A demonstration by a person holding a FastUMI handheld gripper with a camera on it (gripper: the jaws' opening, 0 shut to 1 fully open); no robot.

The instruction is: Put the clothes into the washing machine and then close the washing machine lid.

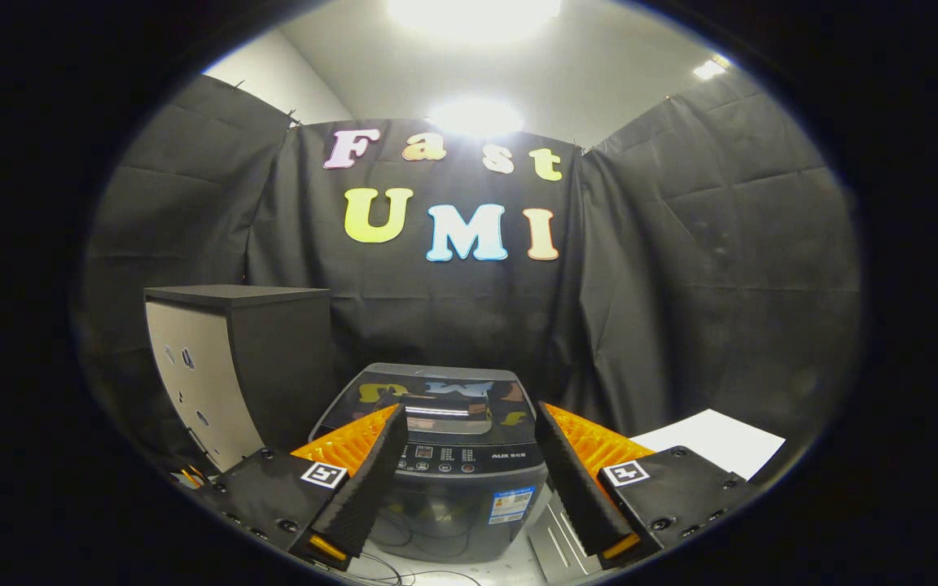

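While the gripper (469,427) holds its fingers spread and empty, one washing machine (446,456) sits just ahead between them, lid (436,399) down, one dark cabinet (233,358) beside it.

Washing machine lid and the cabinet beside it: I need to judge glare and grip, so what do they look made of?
Washing machine lid: apparently glossy dark glass or plastic; it mirrors the wall. Cabinet: probably matte laminated board, flat panels with drilled holes. Gripper open, holding nothing.
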